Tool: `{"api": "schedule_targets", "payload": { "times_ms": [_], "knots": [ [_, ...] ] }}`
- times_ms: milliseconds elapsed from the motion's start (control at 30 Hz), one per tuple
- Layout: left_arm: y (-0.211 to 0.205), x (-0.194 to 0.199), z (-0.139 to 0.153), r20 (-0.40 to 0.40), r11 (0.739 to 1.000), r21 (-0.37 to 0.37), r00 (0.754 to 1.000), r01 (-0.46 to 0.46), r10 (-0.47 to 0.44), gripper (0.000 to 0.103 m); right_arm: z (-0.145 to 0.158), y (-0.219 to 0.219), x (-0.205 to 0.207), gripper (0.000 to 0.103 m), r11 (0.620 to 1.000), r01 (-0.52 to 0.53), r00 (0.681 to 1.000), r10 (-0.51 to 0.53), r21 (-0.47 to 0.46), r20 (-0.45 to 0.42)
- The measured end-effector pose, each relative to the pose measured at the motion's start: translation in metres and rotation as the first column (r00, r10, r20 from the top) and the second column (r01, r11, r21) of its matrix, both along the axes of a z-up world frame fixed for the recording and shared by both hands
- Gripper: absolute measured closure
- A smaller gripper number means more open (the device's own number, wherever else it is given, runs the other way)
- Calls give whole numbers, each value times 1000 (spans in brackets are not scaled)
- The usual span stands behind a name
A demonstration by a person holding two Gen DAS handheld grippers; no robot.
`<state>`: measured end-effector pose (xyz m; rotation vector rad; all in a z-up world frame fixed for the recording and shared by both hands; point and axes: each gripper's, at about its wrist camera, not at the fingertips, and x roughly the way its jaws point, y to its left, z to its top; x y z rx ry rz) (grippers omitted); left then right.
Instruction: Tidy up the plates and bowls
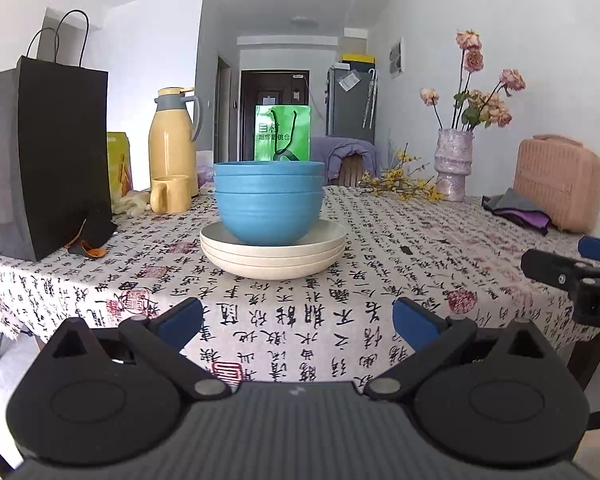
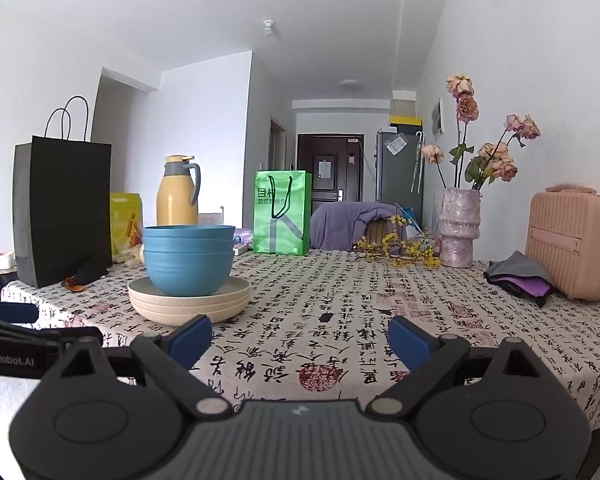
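Observation:
Three nested blue bowls point(image 1: 269, 204) point(image 2: 189, 258) sit upright on a stack of three cream plates point(image 1: 273, 254) point(image 2: 190, 300), on a table with a calligraphy-print cloth point(image 1: 300, 312) point(image 2: 340, 320). My left gripper point(image 1: 298, 320) is open and empty, near the table's front edge, short of the stack. Over the front edge, to the right of the stack, my right gripper point(image 2: 300, 340) is open with nothing between its fingers. Each gripper shows at the edge of the other's view.
A black paper bag point(image 1: 48, 152) point(image 2: 62, 208), yellow flask point(image 1: 174, 140) point(image 2: 178, 192) and yellow mug point(image 1: 171, 193) stand left of the stack. A green bag point(image 2: 282, 212), a vase of dried flowers point(image 2: 459, 228), folded cloths point(image 2: 518, 278) and a pink case point(image 2: 572, 244) stand behind and right.

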<state>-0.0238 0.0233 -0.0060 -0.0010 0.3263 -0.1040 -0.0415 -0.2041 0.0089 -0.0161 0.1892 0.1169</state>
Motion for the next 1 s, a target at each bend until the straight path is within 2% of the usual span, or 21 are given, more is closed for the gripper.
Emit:
{"api": "schedule_targets", "payload": {
  "times_ms": [1000],
  "knots": [
    [-4, -1, 1, -1, 1000, 9, 1000, 20, -20, 0, -3, -5, 6, 8, 999, 23, 999, -22, 22, -24]
  ]
}}
